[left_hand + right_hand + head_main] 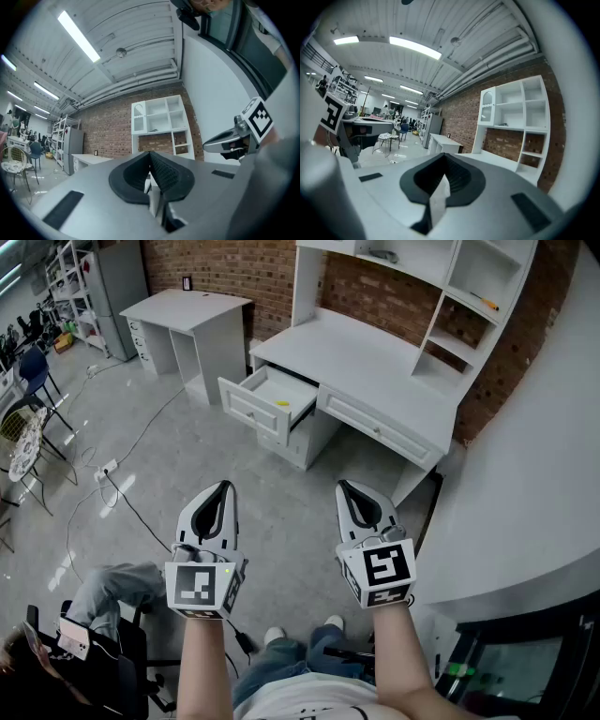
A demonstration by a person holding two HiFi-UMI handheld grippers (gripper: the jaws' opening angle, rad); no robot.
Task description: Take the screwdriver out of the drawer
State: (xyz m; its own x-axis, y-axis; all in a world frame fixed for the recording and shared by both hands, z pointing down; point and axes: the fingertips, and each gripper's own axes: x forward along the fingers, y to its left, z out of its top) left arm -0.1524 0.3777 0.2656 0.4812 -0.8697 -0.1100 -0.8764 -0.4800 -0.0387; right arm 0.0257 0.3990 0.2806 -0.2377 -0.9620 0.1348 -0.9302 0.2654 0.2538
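Both hand-held grey grippers are seen side by side low in the head view, above the glossy grey floor (178, 442) and well apart from the white wooden desk (375, 357). The left gripper (222, 489) is clenched, with nothing between its black ribbed pads; the right gripper (349, 489) is likewise pressed together and empty. The desk's white left drawer (246, 404) is pulled open, and a small yellow screwdriver (281, 403), barely made out, lies inside it, untouched.

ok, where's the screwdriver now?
Head view, upper centre: the small yellow screwdriver lies inside the open drawer at the left end of the white desk.
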